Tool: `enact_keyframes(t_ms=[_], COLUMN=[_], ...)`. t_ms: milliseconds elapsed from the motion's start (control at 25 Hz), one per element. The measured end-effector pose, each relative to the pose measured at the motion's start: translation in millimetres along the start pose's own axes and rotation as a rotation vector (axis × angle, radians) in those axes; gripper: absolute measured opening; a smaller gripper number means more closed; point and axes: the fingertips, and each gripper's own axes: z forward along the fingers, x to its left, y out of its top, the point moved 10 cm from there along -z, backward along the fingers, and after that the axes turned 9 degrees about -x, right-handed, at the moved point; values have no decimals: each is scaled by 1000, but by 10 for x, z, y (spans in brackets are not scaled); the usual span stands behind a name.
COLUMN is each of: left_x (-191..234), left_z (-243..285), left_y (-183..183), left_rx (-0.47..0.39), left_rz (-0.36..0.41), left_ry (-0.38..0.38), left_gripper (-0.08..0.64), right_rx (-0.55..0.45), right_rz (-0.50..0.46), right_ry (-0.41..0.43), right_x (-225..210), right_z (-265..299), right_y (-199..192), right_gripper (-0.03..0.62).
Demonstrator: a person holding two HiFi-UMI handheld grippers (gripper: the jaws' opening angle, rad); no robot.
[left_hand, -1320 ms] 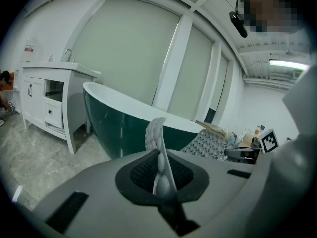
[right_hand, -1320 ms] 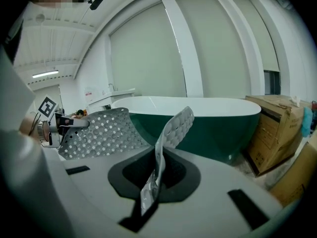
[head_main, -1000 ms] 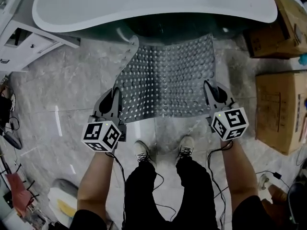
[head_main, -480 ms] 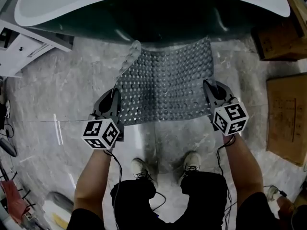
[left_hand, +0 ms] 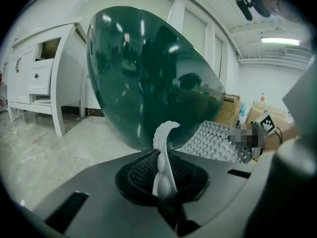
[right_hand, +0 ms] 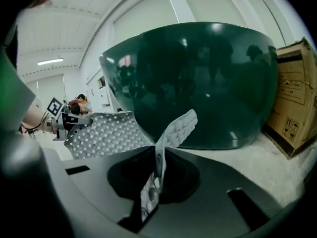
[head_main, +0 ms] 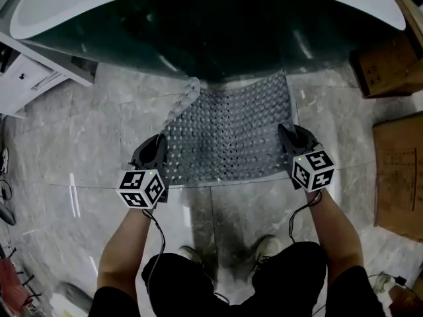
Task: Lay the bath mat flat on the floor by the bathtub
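The bath mat (head_main: 228, 137) spans both tools: left tool (head_main: 156, 154) and right tool (head_main: 292, 139) each clamp a near corner. Its far edge meets the bathtub (head_main: 211, 38) base, with the far-left corner curled upward.

Right gripper (right_hand: 157, 158), jaws tight on grey studded rubber bath mat (right_hand: 101, 133); glossy dark green bathtub (right_hand: 198, 83) at twelve o'clock.

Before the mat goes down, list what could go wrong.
1. The bath mat has its far left corner curled upward by the bathtub. It may fold under rather than lie flat.
2. The left gripper and right gripper each pinch only a thin strip at the near edge. Letting one go first could skew the mat.
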Motion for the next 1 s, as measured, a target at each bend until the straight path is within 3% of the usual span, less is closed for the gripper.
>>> enact_keyframes(t_ms=[360,560,720,1000], left_x=[304,398,452,606], left_z=[107,165,247,376], left_y=[-412,-566,-701,-928], left_rx=[13,72,126,218], left_rz=[-53,-16,24,36], left_ry=[78,111,152,220], left_gripper=[31,31,32,32], right_rx=[37,109,195,318], right_rz=[49,24,57,109], right_ry=[-54,-106,-174,-231], right_x=[-222,-274,-386,-554], right_z=[159,194,232,243], right_y=[-318,-501,-713,-1045], right_gripper=[31,40,46,153])
